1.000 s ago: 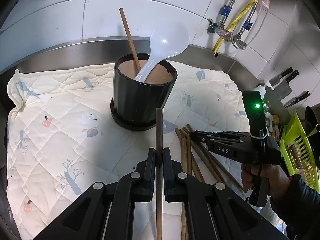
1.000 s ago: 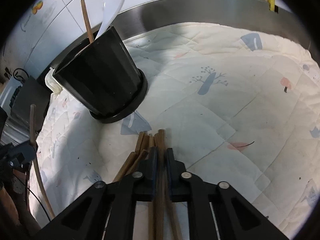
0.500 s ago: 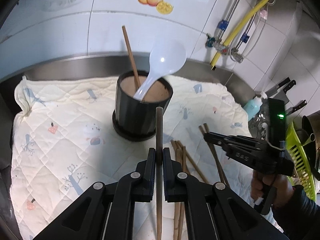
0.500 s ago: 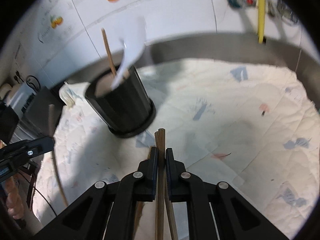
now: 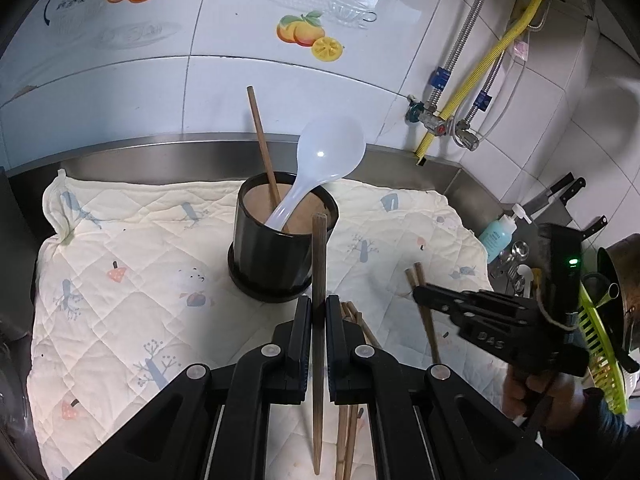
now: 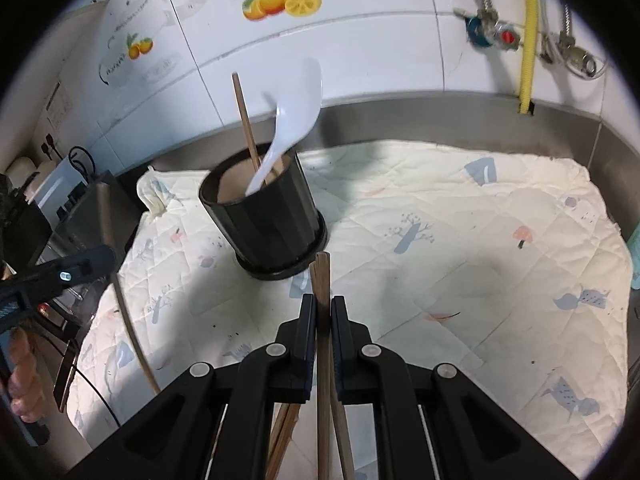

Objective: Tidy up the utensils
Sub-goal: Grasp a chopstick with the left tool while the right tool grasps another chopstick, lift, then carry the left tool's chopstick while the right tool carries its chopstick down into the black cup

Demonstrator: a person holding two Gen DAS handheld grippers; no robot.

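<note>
A black utensil pot (image 5: 280,248) (image 6: 264,224) stands on the quilted cloth, holding a white spoon (image 5: 320,160) (image 6: 298,108) and one wooden chopstick (image 5: 262,144) (image 6: 246,120). My left gripper (image 5: 319,312) is shut on a dark chopstick (image 5: 319,264) that points toward the pot. My right gripper (image 6: 323,312) (image 5: 420,292) is shut on two chopsticks (image 6: 322,276), lifted above the cloth. More loose chopsticks (image 5: 356,328) lie on the cloth beneath the grippers.
The quilted cloth (image 5: 120,280) (image 6: 480,260) covers a steel counter against a tiled wall. Gas pipes and valves (image 5: 440,120) run at the back right. A soap bottle (image 5: 496,232), knives (image 5: 560,192) and a green rack (image 5: 600,344) crowd the right edge. A person's hand (image 5: 536,392) grips the right tool.
Both grippers have risen with their chopsticks. The right one lifted its pair out of the pile on the cloth, and the pot now looks farther and lower.
</note>
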